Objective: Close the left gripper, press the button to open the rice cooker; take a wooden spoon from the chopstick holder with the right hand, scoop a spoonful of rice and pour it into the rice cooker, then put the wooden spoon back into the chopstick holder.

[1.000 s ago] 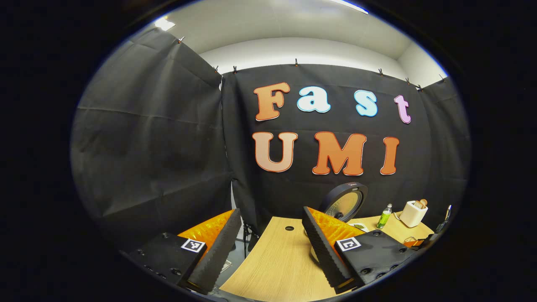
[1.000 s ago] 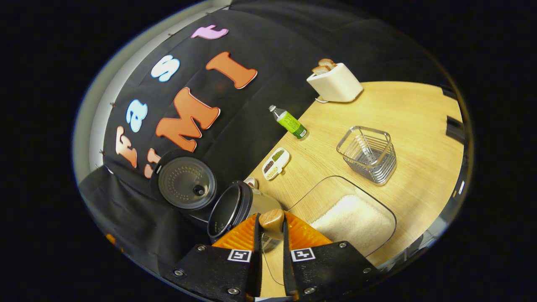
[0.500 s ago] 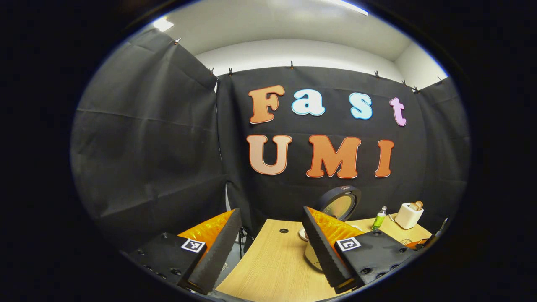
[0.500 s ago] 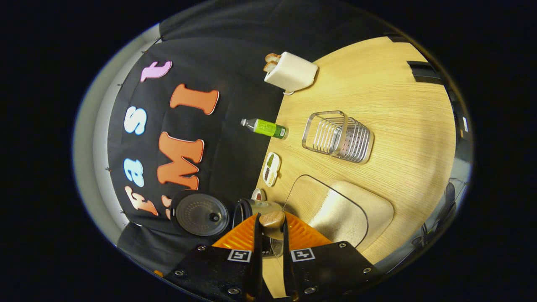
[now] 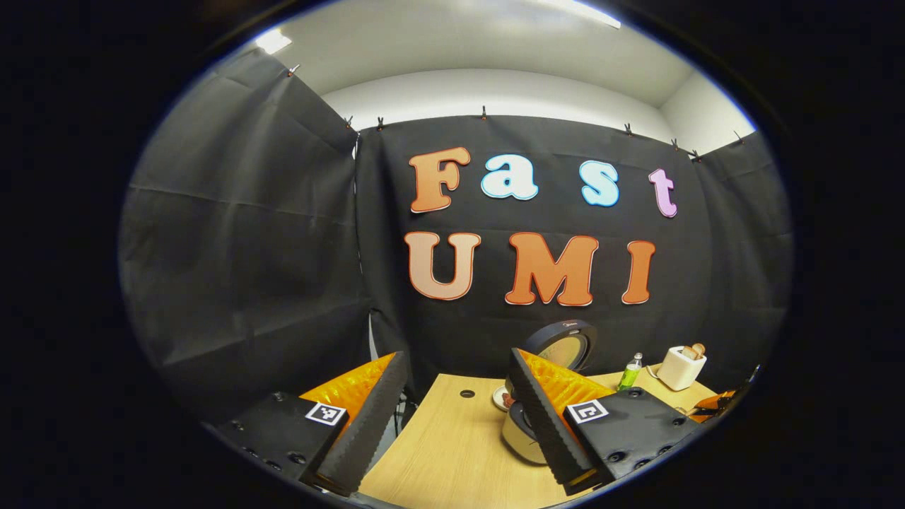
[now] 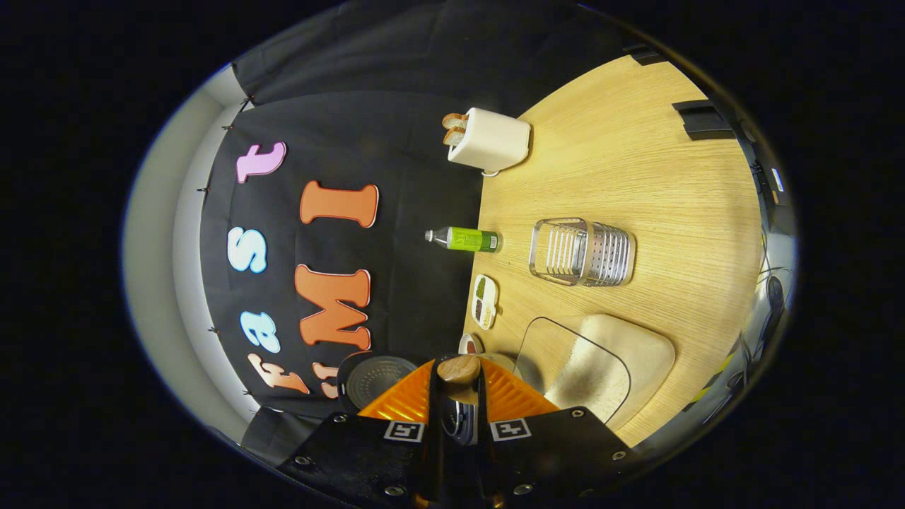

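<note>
In the right gripper view my right gripper [image 6: 458, 365] is shut on the wooden spoon [image 6: 458, 370], whose rounded wooden end shows between the fingertips. The hand is rolled on its side, so the table stands nearly upright. Just beyond the fingertips is the open rice cooker [image 6: 499, 361], with its raised lid [image 6: 378, 378] to the left. The glass rice tray [image 6: 601, 367] lies to the right and the metal chopstick holder [image 6: 583, 252] farther off. My left gripper [image 5: 458, 355] is open with nothing in it. The rice cooker [image 5: 522, 437] stands behind its right finger, lid [image 5: 565, 345] up.
A green bottle [image 6: 466, 239], a white toaster [image 6: 491, 141] with bread, a small seed dish [image 6: 485, 302] and a small cup [image 6: 469, 344] stand along the back of the wooden table [image 6: 636, 177]. The bottle [image 5: 628, 371] and toaster [image 5: 680, 365] also show at the table's far right.
My right gripper has rolled further onto its side with the spoon, and the open cooker now sits right at its fingertips. The left gripper has drawn back slightly, still open.
</note>
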Demonstrator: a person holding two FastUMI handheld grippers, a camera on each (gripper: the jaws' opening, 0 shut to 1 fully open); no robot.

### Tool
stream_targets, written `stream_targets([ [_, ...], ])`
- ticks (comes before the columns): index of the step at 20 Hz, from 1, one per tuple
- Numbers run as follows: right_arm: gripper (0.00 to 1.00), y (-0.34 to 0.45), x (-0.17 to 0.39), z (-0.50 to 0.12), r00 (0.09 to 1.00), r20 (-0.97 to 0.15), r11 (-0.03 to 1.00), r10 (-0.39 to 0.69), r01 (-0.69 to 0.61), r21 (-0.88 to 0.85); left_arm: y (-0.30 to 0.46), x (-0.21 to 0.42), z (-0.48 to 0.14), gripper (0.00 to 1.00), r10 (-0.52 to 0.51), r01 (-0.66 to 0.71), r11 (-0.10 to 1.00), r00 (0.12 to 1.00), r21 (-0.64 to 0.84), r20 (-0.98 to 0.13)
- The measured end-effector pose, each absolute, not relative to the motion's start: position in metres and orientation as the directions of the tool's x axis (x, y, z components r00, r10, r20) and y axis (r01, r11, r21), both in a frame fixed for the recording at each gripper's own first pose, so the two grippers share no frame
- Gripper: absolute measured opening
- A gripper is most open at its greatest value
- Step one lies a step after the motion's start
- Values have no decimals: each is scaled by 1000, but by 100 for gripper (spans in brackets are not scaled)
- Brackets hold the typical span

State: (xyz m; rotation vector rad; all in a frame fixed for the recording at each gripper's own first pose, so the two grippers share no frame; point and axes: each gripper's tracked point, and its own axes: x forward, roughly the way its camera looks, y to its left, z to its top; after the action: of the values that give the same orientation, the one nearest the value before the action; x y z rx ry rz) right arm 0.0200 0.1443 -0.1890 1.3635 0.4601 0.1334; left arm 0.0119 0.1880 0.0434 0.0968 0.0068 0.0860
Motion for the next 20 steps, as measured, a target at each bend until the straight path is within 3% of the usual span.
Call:
stream_targets([
  [3,19,142,18,-168,909,-215,186,357,156,970,184,17,42,100,75,-74,994,997,86,-3],
  [4,15,141,19,-161,909,-206,179,362,149,972,183,18,41,94,71,-71,994,997,79,-1],
  [5,20,144,18,-155,909,-200,175,366,144,974,180,20,42,94,64,-64,996,998,69,1],
  [10,20,150,24,-121,909,-169,177,381,108,978,183,23,34,94,62,-62,998,998,30,-13],
  [20,20,197,70,-60,887,-114,218,447,15,976,227,17,34,94,170,-170,985,985,40,-2],
])
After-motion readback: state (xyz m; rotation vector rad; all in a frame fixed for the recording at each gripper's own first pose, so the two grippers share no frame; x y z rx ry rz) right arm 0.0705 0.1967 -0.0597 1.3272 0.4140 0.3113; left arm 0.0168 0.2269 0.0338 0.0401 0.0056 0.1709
